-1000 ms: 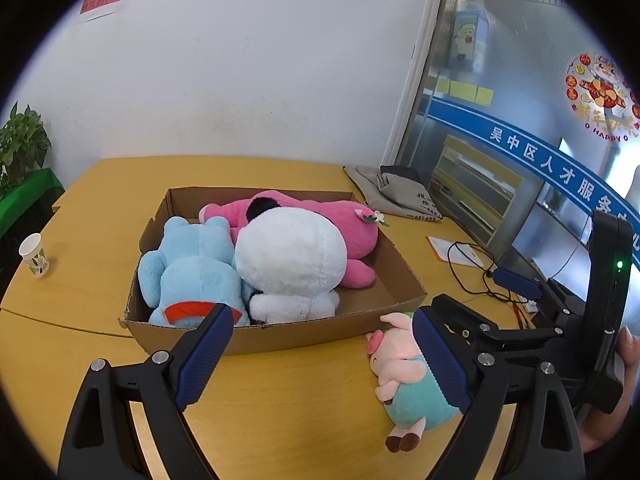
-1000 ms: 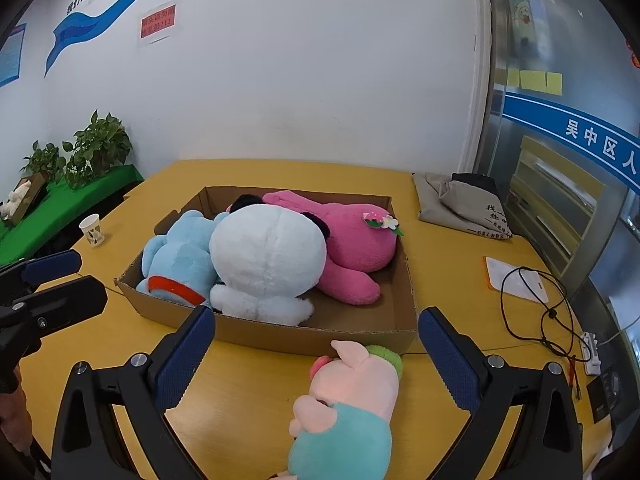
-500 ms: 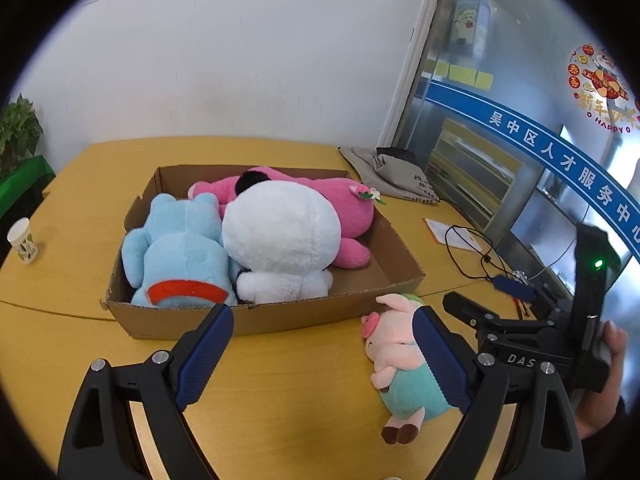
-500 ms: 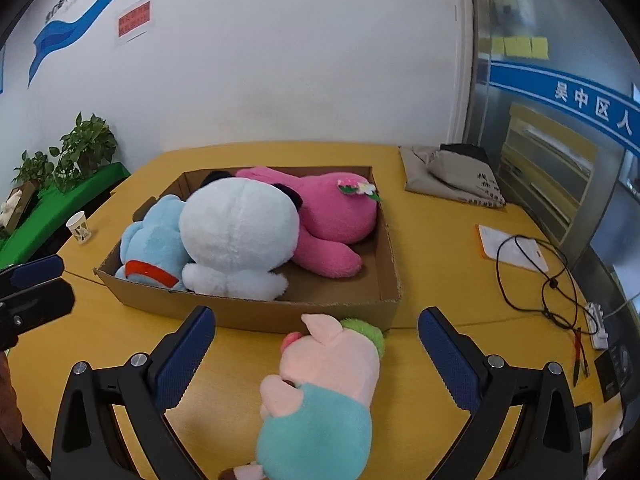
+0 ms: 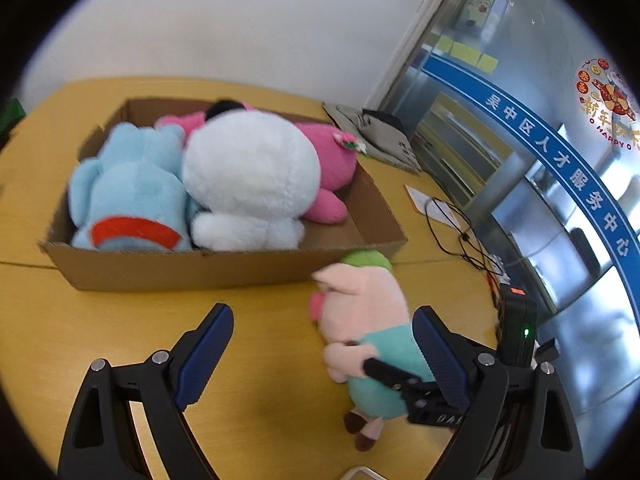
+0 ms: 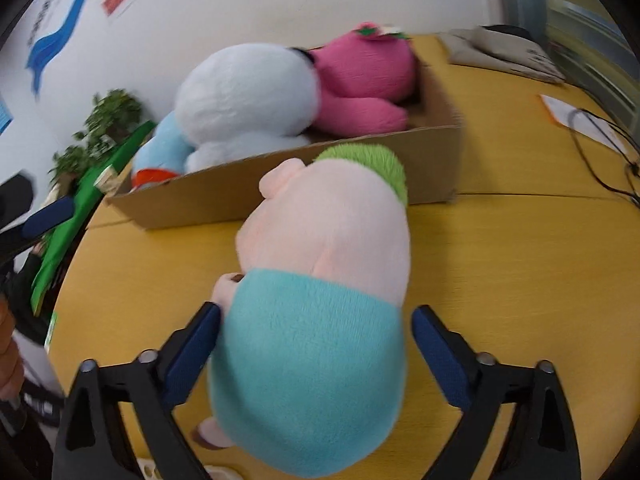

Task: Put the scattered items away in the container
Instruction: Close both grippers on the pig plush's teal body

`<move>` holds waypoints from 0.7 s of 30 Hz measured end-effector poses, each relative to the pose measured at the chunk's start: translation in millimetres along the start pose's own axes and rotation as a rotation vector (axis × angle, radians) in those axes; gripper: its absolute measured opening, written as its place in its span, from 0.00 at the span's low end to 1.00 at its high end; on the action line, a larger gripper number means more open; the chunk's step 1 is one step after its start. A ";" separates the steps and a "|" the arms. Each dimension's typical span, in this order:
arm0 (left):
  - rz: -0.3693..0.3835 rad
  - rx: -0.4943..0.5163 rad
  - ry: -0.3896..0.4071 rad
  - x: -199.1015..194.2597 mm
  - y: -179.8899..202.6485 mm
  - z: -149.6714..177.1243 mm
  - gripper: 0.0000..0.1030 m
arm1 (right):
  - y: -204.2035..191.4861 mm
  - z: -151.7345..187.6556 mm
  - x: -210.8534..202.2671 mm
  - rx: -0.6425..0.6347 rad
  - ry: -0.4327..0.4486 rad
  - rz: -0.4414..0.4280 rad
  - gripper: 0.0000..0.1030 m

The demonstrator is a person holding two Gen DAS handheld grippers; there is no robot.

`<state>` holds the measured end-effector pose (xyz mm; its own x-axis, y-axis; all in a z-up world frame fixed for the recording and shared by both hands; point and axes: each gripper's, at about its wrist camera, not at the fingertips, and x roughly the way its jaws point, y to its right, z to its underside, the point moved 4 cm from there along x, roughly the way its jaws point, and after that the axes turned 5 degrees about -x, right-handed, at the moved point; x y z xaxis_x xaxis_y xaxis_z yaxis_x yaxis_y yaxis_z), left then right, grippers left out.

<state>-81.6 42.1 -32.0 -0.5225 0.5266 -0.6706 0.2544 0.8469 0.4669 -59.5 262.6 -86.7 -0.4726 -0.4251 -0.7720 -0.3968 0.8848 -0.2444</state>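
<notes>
A pig plush [image 5: 360, 320] with a pink head, teal body and green cap lies on the yellow table just in front of the cardboard box [image 5: 200, 268]. The box holds a blue plush [image 5: 128, 196], a white plush [image 5: 248, 176] and a pink plush [image 5: 332, 160]. My right gripper [image 6: 318, 314] straddles the pig's teal body [image 6: 312, 360]. Its jaws are closing, the left pad is at the fabric and a gap shows at the right pad. My left gripper [image 5: 324, 316] hangs open over the table left of the pig, holding nothing.
A grey bag [image 5: 380, 136], a paper sheet [image 5: 420, 200] and black cables [image 5: 452, 224] lie on the table to the box's right. Glass partitions stand beyond. Potted plants [image 6: 108, 120] sit off the table's left side. A hand [image 6: 8, 352] shows at the left edge.
Both grippers have come down toward the table. The right one dropped over the pig plush, which now sits between its fingers, and its jaws have narrowed a little.
</notes>
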 end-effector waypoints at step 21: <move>0.114 -0.031 -0.190 77.6 8.1 25.0 0.51 | -54.1 32.6 -17.8 -0.287 0.087 0.029 0.70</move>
<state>-99.8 91.6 -94.8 -0.3282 0.6259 -0.7075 0.2767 0.7798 0.5615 -4.0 228.6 -78.8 -0.5477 -0.4265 -0.7198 -0.5826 0.8119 -0.0377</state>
